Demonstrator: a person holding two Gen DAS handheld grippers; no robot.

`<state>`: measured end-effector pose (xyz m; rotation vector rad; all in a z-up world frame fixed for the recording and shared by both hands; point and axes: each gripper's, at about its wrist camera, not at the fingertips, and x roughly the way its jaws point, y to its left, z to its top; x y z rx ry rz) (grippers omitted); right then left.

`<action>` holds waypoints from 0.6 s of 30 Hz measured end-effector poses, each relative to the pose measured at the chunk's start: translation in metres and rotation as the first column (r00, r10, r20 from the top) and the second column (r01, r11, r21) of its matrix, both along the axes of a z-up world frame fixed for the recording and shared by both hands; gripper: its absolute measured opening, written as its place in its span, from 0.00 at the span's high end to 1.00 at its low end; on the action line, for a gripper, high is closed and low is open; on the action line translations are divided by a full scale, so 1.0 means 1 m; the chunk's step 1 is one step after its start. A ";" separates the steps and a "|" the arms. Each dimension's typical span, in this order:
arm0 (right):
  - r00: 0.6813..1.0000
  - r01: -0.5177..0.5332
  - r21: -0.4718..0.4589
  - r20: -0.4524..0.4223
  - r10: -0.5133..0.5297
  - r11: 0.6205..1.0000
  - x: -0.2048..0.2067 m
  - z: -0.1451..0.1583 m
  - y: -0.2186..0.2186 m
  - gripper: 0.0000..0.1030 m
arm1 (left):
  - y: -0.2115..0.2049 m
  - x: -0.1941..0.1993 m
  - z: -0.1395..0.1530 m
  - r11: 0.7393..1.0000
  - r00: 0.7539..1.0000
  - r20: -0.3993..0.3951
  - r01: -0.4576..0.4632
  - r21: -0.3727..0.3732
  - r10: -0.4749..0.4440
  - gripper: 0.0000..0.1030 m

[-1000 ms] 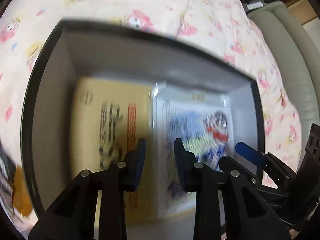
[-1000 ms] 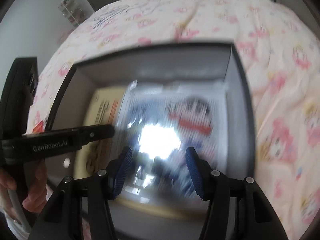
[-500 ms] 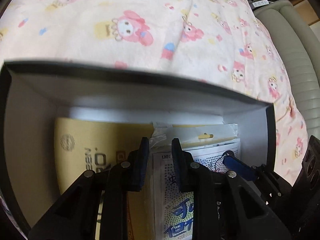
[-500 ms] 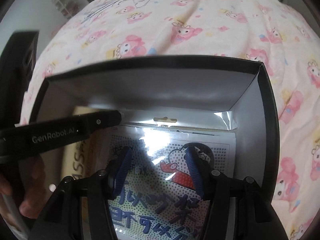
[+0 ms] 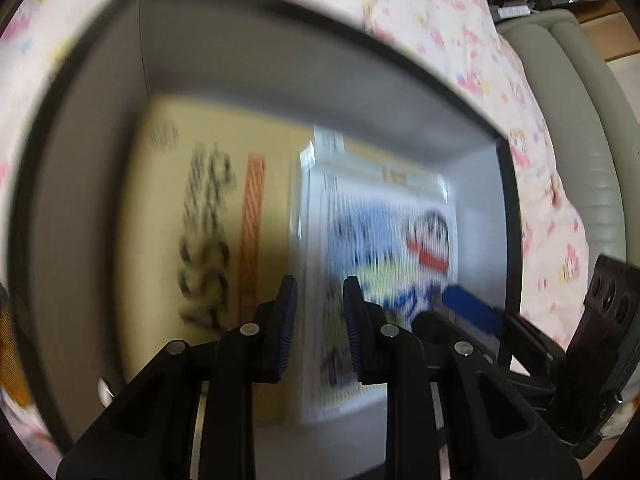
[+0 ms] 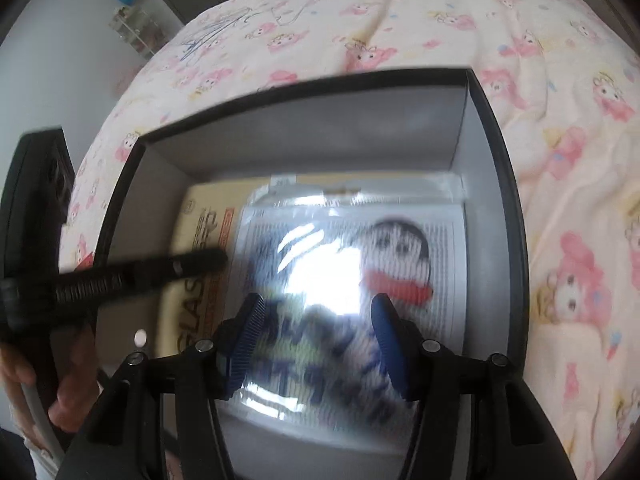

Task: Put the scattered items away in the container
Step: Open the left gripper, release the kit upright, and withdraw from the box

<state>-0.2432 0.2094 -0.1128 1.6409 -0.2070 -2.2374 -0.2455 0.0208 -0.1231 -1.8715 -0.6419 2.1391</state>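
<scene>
On the bed (image 6: 440, 20), the box (image 6: 516, 240) holds a yellow pack (image 5: 160, 240) against its left wall and a clear-wrapped cartoon pack (image 6: 400, 240) lying toward its right wall, overlapping the yellow one. The left gripper (image 5: 319, 328) hangs over the seam between the packs, jaws narrowly apart and gripping nothing. The right gripper (image 6: 316, 344) hangs over the cartoon pack, jaws wide apart and empty.

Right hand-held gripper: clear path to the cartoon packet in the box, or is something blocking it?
Probably yes. The right hand-held gripper hangs open directly above the cartoon packet, which lies on top in the box. The left hand-held gripper sits off to the side, over the yellow carton.
</scene>
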 end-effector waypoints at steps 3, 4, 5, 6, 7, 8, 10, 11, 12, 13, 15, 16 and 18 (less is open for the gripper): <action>1.000 -0.016 0.054 -0.003 0.016 0.998 0.003 -0.003 -0.002 0.49 | 0.006 0.004 -0.006 0.999 1.000 0.007 0.000 -0.037 0.000 0.78; 1.000 -0.018 0.059 0.000 0.018 0.998 0.003 -0.005 -0.001 0.49 | 0.006 0.004 -0.007 0.999 1.000 0.008 -0.004 -0.037 0.004 0.77; 1.000 -0.018 0.052 0.012 0.018 0.998 0.003 -0.007 0.000 0.49 | 0.007 0.004 -0.008 0.999 1.000 0.009 -0.005 -0.032 0.005 0.73; 1.000 -0.017 0.044 0.022 0.016 0.999 0.004 -0.008 0.000 0.49 | 0.008 0.004 -0.007 1.000 1.000 0.006 0.001 -0.030 -0.001 0.72; 0.999 -0.015 0.040 0.030 0.014 0.999 0.007 -0.010 -0.001 0.49 | 0.008 0.004 -0.007 0.999 1.000 0.002 0.006 -0.034 -0.006 0.71; 0.999 -0.016 0.044 0.037 0.015 0.999 0.007 -0.013 -0.001 0.49 | 0.009 0.004 -0.006 0.999 1.000 -0.003 0.015 -0.042 -0.015 0.71; 0.999 -0.022 0.062 0.039 0.020 0.998 0.010 -0.016 -0.004 0.49 | 0.009 0.006 -0.005 0.999 1.000 -0.018 0.024 -0.042 -0.025 0.71; 0.999 -0.021 0.069 0.029 0.020 0.997 0.011 -0.015 -0.005 0.49 | 0.008 0.009 -0.002 0.999 0.999 -0.034 0.028 -0.041 -0.030 0.71; 1.000 -0.016 0.071 0.015 0.015 0.997 0.012 -0.013 -0.005 0.49 | 0.007 0.011 0.001 0.998 0.998 -0.052 0.032 -0.046 -0.034 0.71; 1.000 -0.008 0.066 0.000 0.008 0.998 0.013 -0.008 -0.004 0.49 | 0.007 0.017 0.009 0.998 0.996 -0.084 0.034 -0.060 -0.039 0.71; 0.999 0.009 0.067 -0.033 -0.006 0.998 0.017 0.001 -0.002 0.49 | 0.004 0.028 0.024 0.997 0.989 -0.145 0.025 -0.066 -0.035 0.71; 0.998 0.019 0.077 -0.060 -0.015 0.997 0.021 0.006 -0.002 0.49 | 0.003 0.032 0.030 0.997 0.986 -0.164 0.027 -0.071 -0.038 0.71; 0.992 0.057 0.099 -0.121 -0.045 0.993 0.031 0.019 0.001 0.49 | 0.002 0.046 0.049 0.995 0.973 -0.227 0.029 -0.092 -0.049 0.71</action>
